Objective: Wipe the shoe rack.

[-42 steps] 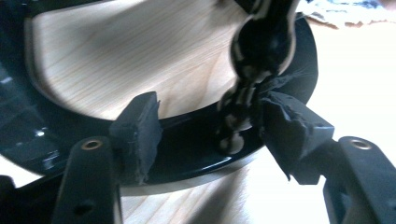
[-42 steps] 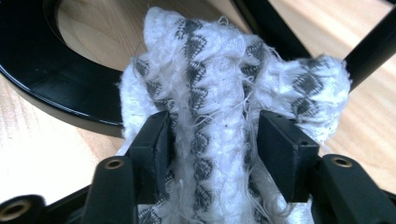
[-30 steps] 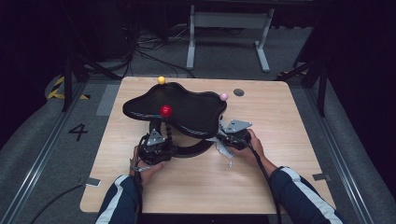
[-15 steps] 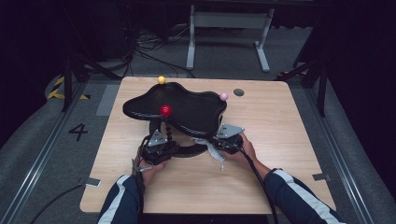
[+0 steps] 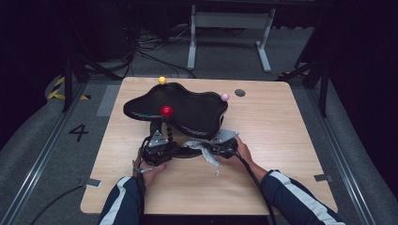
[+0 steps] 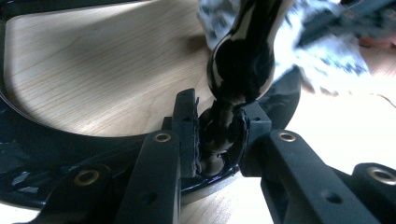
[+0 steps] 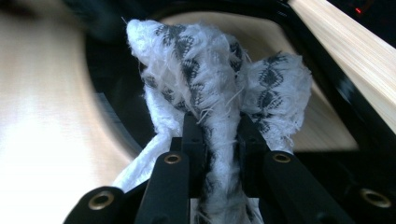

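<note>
A black stand holds a curvy black tray (image 5: 187, 110) edged with a yellow ball (image 5: 162, 80), a pink ball (image 5: 225, 96) and a red ball (image 5: 166, 111). Below the red ball runs a glossy beaded post (image 6: 240, 60). My left gripper (image 5: 171, 146) (image 6: 217, 135) has just been closing and is now shut on the post's lower end, just above the stand's base ring (image 6: 70, 154). My right gripper (image 5: 209, 150) (image 7: 219, 135) is shut on a white cloth with a grey pattern (image 7: 210, 79) (image 5: 202, 151), which lies against the base ring (image 7: 322, 60) near the post.
The stand sits at the middle of a wooden table (image 5: 281, 136), under the overhanging tray. A dark round hole (image 5: 240, 92) lies near the table's far right. Cables and a metal frame (image 5: 225, 33) stand on the floor beyond.
My right gripper has slid left with the cloth, nearer the left gripper and the post. The left hand has stayed at the post.
</note>
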A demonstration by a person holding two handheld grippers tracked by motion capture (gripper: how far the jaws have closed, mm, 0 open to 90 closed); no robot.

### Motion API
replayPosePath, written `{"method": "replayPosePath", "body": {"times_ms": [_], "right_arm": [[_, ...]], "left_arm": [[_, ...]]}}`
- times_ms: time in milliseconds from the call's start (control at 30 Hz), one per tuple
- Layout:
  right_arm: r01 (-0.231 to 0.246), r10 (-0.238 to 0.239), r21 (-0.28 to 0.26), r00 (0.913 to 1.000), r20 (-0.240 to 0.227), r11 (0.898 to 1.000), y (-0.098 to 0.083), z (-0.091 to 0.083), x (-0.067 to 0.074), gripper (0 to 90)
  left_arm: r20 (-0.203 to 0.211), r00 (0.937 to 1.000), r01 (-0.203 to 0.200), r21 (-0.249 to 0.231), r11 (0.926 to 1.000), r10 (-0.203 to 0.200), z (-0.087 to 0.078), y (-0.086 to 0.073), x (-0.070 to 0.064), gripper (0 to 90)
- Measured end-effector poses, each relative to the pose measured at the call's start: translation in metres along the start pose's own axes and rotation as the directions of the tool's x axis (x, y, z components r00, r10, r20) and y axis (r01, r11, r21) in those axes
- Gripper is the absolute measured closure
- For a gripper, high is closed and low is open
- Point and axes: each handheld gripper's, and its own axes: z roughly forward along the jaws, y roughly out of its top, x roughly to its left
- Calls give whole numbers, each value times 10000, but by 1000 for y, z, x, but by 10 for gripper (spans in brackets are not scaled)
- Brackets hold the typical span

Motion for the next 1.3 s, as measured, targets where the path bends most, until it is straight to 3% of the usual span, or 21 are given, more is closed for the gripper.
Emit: {"method": "replayPosePath", "body": {"times_ms": [200, 367, 533, 767, 1067, 1133, 1200, 1300], "right_arm": [[-323, 299, 216, 9942, 1031, 9992, -9, -4, -22, 786], [-569, 514, 280, 9842, 1694, 9980, -17, -6, -42, 786], [-434, 287, 542, 9685, 2472, 9976, -26, -9, -52, 790], [-511, 453, 152, 9637, 2631, 9986, -30, -14, -58, 791], [-120, 255, -478, 9556, 2935, 9988, -22, -22, -59, 791], [-443, 624, -690, 9557, 2878, 9966, -18, -25, -64, 790], [-628, 913, -1026, 9488, 3024, 9927, -16, -31, -69, 790], [-544, 925, -1253, 9421, 3224, 9906, -15, -36, -72, 790]], "left_arm": [[-19, 10000, -22, -52, 10000, 22, 0, 0, 0, 737], [-65, 9999, -101, -61, 9999, 100, -1, -1, 0, 736], [-82, 9999, 79, 58, 10000, -79, -3, -1, -1, 734], [-46, 9999, 152, -143, 9998, -153, -1, -2, 0, 730], [-63, 9999, 139, -121, 9998, -139, -1, -2, 0, 724], [-63, 9999, 144, -125, 9998, -145, -1, -2, 0, 724], [-77, 9999, 143, -119, 9998, -144, -1, -2, 0, 723], [-102, 9998, 163, -169, 9997, -165, -1, -2, -1, 723]]}}
